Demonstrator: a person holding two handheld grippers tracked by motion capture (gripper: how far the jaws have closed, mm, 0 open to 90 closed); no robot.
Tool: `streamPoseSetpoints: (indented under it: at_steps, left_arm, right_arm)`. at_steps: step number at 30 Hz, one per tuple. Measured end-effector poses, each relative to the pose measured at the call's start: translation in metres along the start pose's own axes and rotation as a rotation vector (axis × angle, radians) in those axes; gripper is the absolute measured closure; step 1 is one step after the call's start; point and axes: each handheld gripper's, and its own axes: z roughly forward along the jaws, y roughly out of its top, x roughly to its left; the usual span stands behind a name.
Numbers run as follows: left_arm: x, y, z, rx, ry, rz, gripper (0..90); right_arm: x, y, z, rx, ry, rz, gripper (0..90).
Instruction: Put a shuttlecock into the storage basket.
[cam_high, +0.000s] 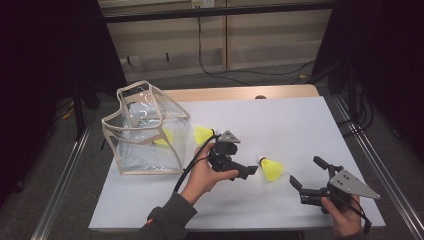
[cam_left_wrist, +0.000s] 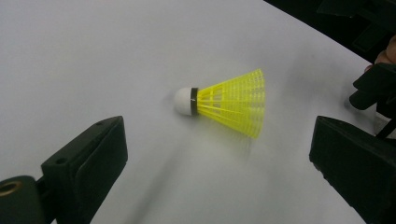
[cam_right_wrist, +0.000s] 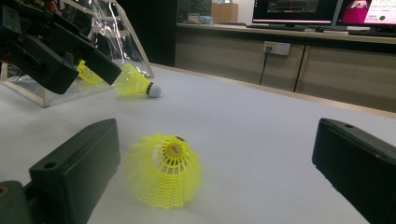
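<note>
Two grippers, both with jaws spread wide and holding nothing. Right gripper (cam_high: 304, 184) low at near right edge of surface (cam_high: 310, 125), aimed at shuttlecock (cam_high: 270, 168) lying on its side between both grippers; likely waiting. Left gripper (cam_high: 248, 171) just beside same shuttlecock, cork end toward it, probably lining up for grasp. Second shuttlecock (cam_high: 202, 134) farther, near clear bag (cam_high: 145, 131), partly covered by left gripper body. Inside bag, yellow shape (cam_high: 165, 137), blurred by plastic; probably third shuttlecock. Bag mouth open upward, seemingly for dropping in.
</note>
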Motion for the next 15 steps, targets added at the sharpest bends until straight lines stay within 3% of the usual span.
streamPoseSetpoints:
  at_steps: [15]
  left_arm:
    - [-0.008,-0.005,0.015,0.018,-0.002,0.019,3.9]
  right_arm:
    - [-0.002,-0.001,0.000,0.002,-0.002,-0.001,0.9]
